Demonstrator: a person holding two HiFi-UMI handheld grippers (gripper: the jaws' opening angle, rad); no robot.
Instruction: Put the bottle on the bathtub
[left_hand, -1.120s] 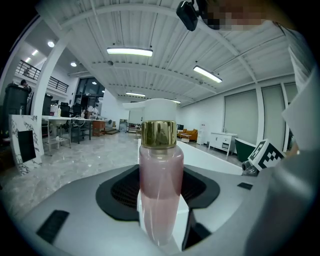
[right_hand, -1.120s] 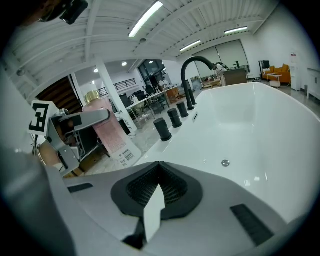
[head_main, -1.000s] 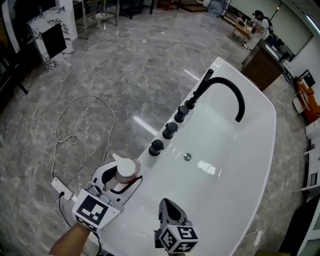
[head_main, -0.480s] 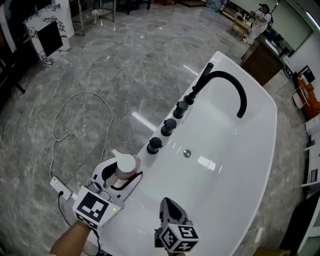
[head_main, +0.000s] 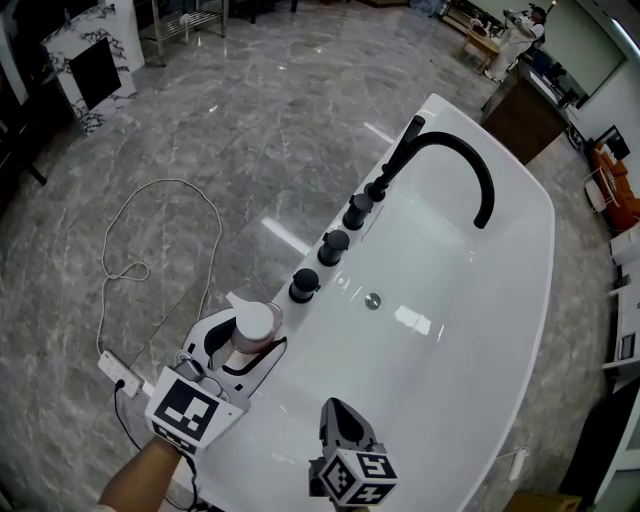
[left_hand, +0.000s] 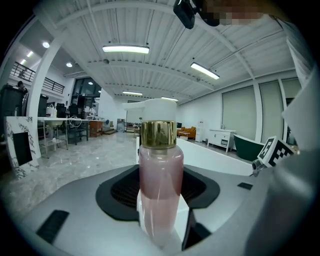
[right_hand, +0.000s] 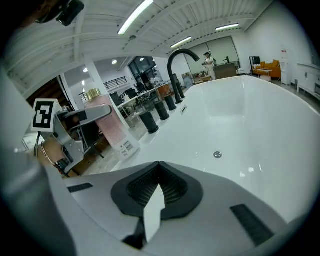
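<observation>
Left gripper (head_main: 248, 340) clasps the bottle (head_main: 252, 326) at the bathtub (head_main: 440, 390) rim, right gripper (head_main: 336, 412) clenched empty; next, probably settle and release.

Head view steeply down over bathtub (head_main: 480, 330), both gripper views low, sharing bottle (left_hand: 160, 195)

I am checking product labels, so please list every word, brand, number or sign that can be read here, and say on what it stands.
No text here can be read.
On the pink bottle: a white label with a barcode and fine print, too small to read.
On the marker cube of the left hand-held gripper and that of the right hand-held gripper: only black-and-white square patterns, no letters or numbers.
</observation>
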